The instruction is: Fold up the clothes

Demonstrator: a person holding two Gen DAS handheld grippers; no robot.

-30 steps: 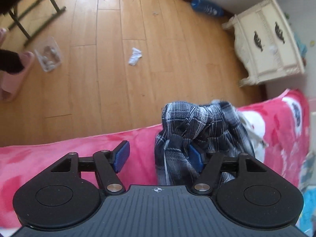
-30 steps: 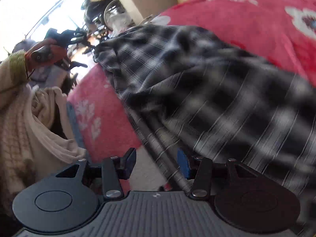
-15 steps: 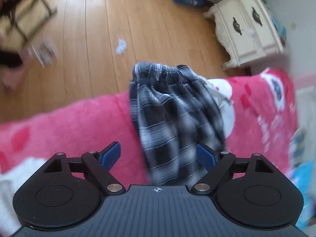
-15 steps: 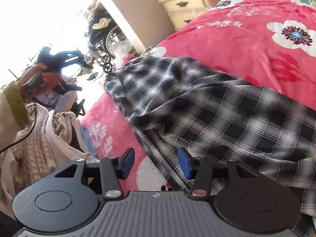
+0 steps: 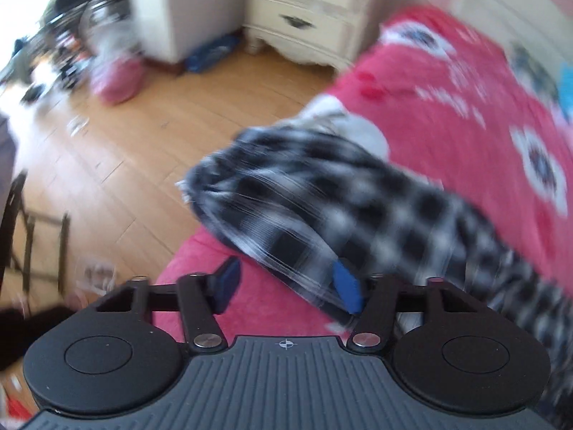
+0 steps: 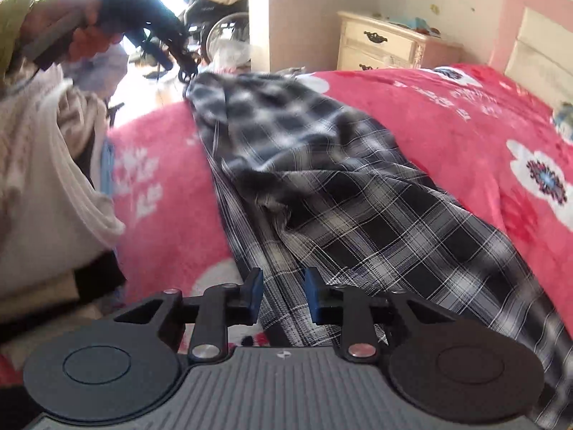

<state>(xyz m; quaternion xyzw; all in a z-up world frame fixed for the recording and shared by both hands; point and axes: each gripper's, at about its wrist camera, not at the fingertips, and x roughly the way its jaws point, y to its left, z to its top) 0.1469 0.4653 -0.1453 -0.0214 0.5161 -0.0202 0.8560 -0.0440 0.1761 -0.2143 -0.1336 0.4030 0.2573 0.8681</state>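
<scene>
A black-and-white plaid garment [image 6: 343, 193] lies stretched along the red flowered blanket [image 6: 476, 125] on the bed. In the left wrist view it is blurred [image 5: 322, 208] and its end reaches the bed edge. My left gripper [image 5: 286, 286] is open above the blanket, its right blue pad at the cloth's edge, holding nothing. It also shows high at the left of the right wrist view [image 6: 150, 18], held in a hand. My right gripper [image 6: 281, 297] is open with a narrow gap, over the near edge of the garment, not pinching it.
A cream bedside cabinet [image 5: 308, 10] stands by the bed on the wooden floor [image 5: 118, 150]. A pink slipper [image 5: 118, 79] and clutter lie near the doorway. A pile of cream clothing [image 6: 46, 179] sits at the left. A pink headboard [image 6: 537, 28] is at the far right.
My left gripper has let go of the plaid garment and swung up and away, so its view turned towards the cabinet. My right gripper's gap has narrowed over the garment's near edge.
</scene>
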